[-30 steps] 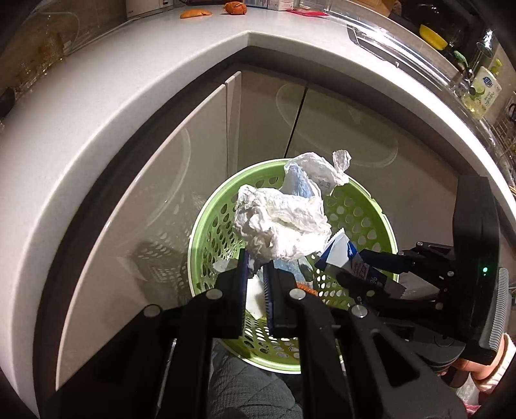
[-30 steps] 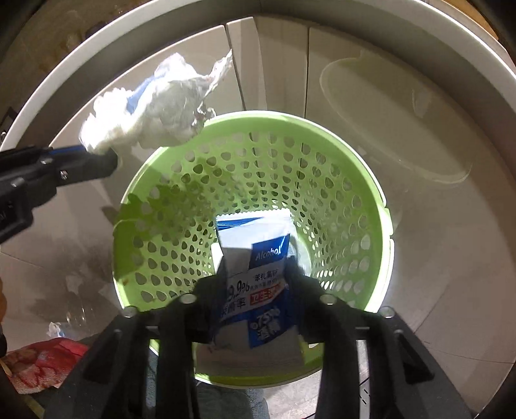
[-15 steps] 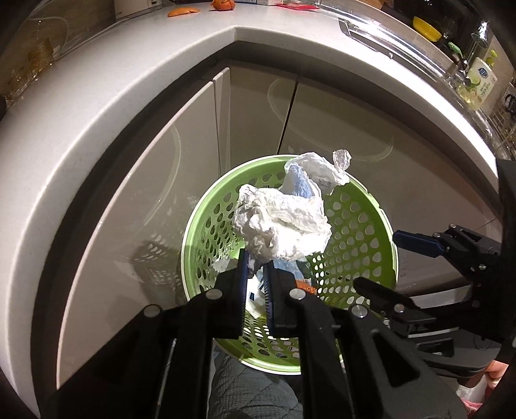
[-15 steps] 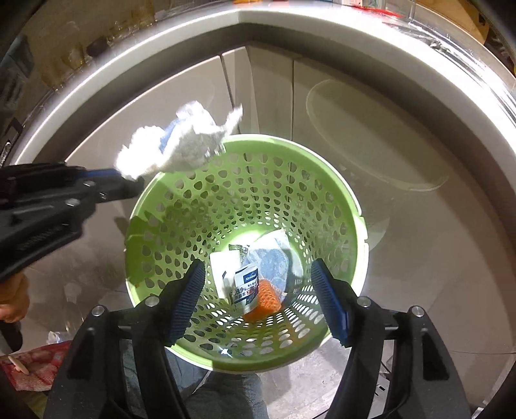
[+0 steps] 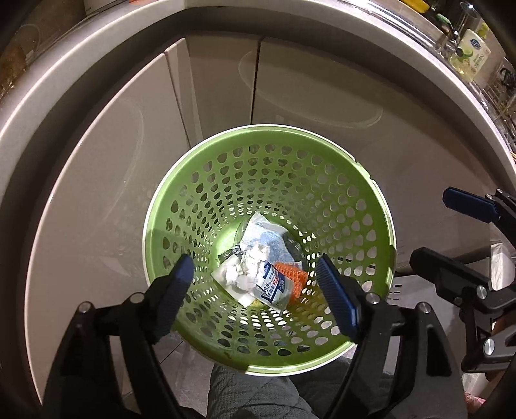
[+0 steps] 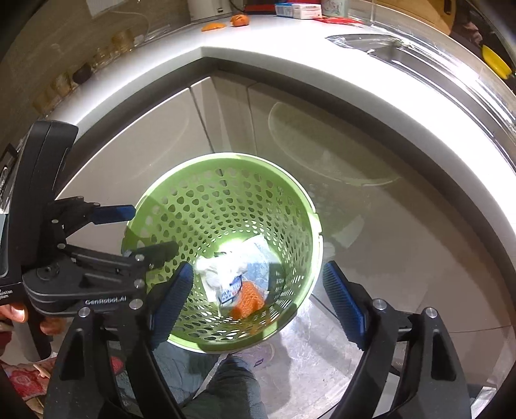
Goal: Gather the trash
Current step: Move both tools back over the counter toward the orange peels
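Note:
A green perforated basket (image 5: 354,199) stands on the floor before white cabinets; it also shows in the right wrist view (image 6: 290,206). At its bottom lie a crumpled white tissue (image 5: 248,267), a blue-white wipes packet (image 5: 274,285) and an orange piece (image 5: 295,277). My left gripper (image 5: 254,283) is open and empty above the basket's near rim. My right gripper (image 6: 258,293) is open and empty over the basket's near side; it also shows in the left wrist view (image 5: 448,232). The left gripper appears in the right wrist view (image 6: 142,230) at the basket's left rim.
A white countertop (image 6: 290,61) curves around above the cabinets, with orange peels (image 6: 238,21), boxes and a sink (image 6: 403,48) on it. A bottle (image 5: 472,53) stands at the right. My legs are below the basket. A red patterned cloth (image 6: 25,386) lies on the floor at left.
My left gripper opened and the crumpled tissue dropped into the basket. Earlier the right gripper let the wipes packet fall in. The right gripper has drawn back and upward.

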The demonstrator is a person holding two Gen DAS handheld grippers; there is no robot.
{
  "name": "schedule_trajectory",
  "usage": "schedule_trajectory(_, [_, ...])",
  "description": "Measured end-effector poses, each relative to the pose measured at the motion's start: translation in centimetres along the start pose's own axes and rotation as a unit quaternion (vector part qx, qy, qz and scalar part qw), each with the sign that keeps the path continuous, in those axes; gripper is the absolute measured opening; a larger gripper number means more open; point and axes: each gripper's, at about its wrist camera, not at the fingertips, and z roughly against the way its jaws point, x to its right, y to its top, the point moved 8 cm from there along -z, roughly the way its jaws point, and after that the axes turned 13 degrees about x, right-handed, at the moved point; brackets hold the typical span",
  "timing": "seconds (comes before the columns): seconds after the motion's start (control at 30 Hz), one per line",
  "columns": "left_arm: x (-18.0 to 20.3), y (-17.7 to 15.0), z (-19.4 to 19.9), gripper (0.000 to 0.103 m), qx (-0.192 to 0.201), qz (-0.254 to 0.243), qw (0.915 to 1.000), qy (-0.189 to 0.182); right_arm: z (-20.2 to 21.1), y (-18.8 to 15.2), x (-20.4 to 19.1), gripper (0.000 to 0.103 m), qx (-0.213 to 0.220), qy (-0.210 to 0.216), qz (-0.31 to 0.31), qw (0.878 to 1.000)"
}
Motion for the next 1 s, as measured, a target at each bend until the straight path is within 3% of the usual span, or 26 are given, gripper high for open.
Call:
schedule_trajectory(0.2, [-0.1,2.7,2.4,0.081,0.021,0.006,0.9997,-0.004,1.3,2.0,0.9,0.083,0.024,-0.003,-0.015,1.000])
schedule_trajectory(0.27, [-0.1,4.5,4.0,0.088,0.042,0.011,0.9991,-0.006,2.5,3.6,1.2,0.086,0.044,0.002,-0.019,0.999])
schedule_trajectory(0.5, [-2.6,12.9,9.2,0.095,0.140,0.011,0.9900,0.001,5.8,11.1,1.7,0.094,0.116,0.006,-0.010,0.993])
schedule_trajectory(0.63, [-5.2,17.7,10.6,0.095,0.176,-0.001,0.9843,0.013,5.7,15.7,1.4,0.097,0.143,0.005,0.006,0.990])
schedule_trajectory(0.8, [-8.9,23.1,9.1,0.095,0.191,-0.007,0.9811,0.026,3.4,20.9,0.8,0.098,0.157,0.011,0.016,0.987])
schedule_trajectory(1.0, [-13.1,27.8,5.4,0.095,0.187,-0.006,0.9821,0.017,-2.2,25.8,-0.2,0.098,0.142,0.025,0.012,0.989])
